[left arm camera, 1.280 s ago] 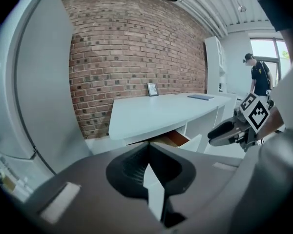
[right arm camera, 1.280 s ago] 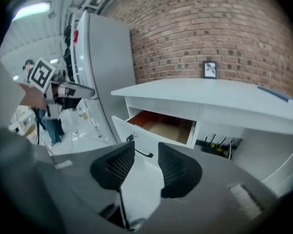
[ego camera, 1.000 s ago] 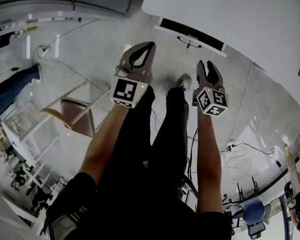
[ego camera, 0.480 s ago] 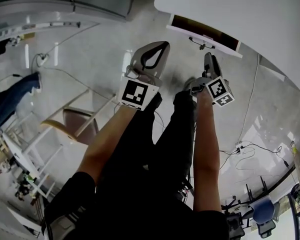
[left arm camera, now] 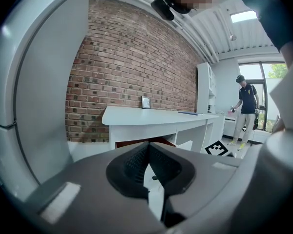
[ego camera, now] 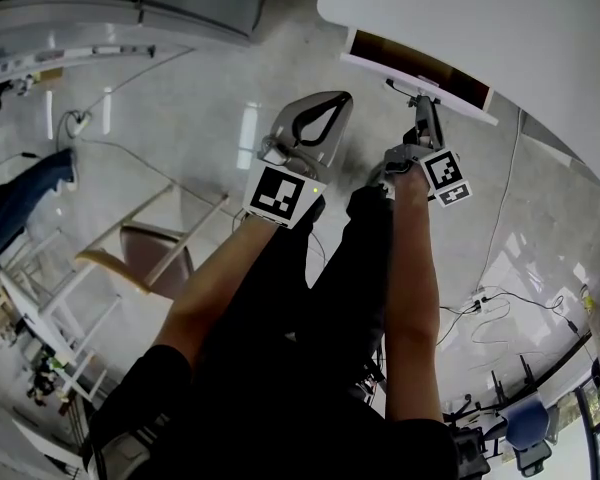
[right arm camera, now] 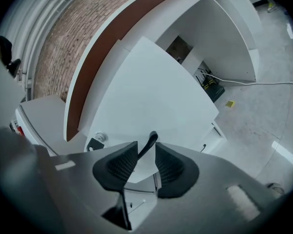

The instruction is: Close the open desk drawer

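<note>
- My left tongs [ego camera: 342, 99], smooth grey plastic, are clenched tip to tip on nothing.
- My right tongs [ego camera: 421, 106] have just been closing; their ribbed black pads flank a thin black handle [right arm camera: 151, 141] without pressing it.
- The flat white drawer [ego camera: 412, 64] juts out beneath the curved white desk [ego camera: 500, 28].

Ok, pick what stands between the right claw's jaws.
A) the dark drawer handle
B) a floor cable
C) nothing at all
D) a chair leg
A: in the right gripper view the dark drawer handle stands in the gap of the right claw, whose jaws have just been closing but are apart and not pressing on it.
</note>
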### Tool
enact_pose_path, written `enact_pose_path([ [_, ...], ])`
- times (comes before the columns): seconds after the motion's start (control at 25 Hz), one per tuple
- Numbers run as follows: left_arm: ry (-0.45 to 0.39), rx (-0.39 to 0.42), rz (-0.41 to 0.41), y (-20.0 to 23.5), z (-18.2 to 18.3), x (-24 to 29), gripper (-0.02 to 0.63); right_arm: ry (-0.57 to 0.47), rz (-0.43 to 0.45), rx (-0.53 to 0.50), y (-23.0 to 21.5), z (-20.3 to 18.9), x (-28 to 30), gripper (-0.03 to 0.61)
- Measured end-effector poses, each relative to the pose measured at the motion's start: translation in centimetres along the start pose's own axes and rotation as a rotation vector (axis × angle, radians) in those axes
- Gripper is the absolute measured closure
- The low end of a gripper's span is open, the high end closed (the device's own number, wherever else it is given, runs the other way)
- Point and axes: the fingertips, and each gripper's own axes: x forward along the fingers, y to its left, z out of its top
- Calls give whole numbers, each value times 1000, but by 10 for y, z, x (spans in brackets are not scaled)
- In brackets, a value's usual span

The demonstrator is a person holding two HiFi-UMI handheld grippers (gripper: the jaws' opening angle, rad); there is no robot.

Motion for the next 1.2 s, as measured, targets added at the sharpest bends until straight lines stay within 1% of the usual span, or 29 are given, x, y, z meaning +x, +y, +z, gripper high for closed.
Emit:
enact_pose_path([
  [0.12, 2, -4, -9, -1, -3, 1, 595, -23, 1, 14, 2, 3, 1, 489],
  [0.32, -2, -27, -4, 2, -8, 4, 595, -45, 26, 50, 2, 5, 0, 502],
  [0.56, 2, -34, -11, 4, -7, 5, 595, -55, 40, 64, 6, 8, -2, 508],
  [0.72, -4, -37, -6, 8, -6, 5, 595, -108, 109, 69, 22, 20, -4, 510],
  [0.8, -6, -37, -2, 9, -6, 8, 595, -112, 130, 71, 26, 26, -1, 511],
  [1.0, -6, -49, 2, 10, -7, 13, 597, -101, 134, 77, 22, 30, 13, 513],
  [1.2, 2, -35, -4, 12, -12, 19, 595, -110, 139, 75, 20, 34, 25, 515],
])
